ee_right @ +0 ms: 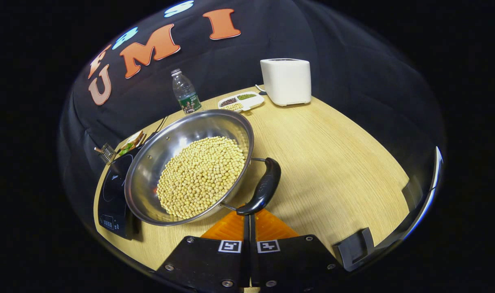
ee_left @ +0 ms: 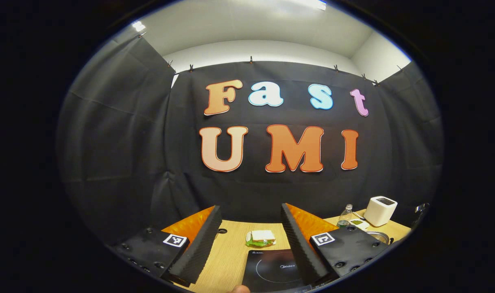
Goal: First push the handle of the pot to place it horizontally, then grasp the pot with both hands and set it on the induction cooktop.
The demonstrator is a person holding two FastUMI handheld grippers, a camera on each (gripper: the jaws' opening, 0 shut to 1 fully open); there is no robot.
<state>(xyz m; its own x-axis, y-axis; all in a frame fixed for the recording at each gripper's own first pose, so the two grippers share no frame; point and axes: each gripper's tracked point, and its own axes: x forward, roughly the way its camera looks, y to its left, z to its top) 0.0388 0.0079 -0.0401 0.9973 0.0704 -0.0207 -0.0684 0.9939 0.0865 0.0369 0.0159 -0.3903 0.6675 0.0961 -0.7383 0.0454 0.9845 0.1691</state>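
Note:
A steel pot [ee_right: 178, 142] filled with pale soybeans [ee_right: 200, 175] stands on the wooden table [ee_right: 332, 162], just right of the black induction cooktop [ee_right: 113, 191]. Its black handle [ee_right: 264, 185] on two wire arms points toward me. My right gripper [ee_right: 249, 215] is shut, nothing between its fingers, its tips touching the handle's near end. In the left gripper view, my left gripper [ee_left: 251, 208] is open above the table, framing the cooktop [ee_left: 271, 270] and a sandwich [ee_left: 261, 238]. A sliver of the pot's rim [ee_left: 378, 236] shows beyond its right finger.
At the back stand a white box-shaped appliance [ee_right: 286, 80], a divided dish of beans [ee_right: 241, 101] and a water bottle [ee_right: 185, 95]. The sandwich [ee_right: 131, 142] lies behind the cooktop. Black brackets [ee_right: 355, 248] sit at the table's near right edge.

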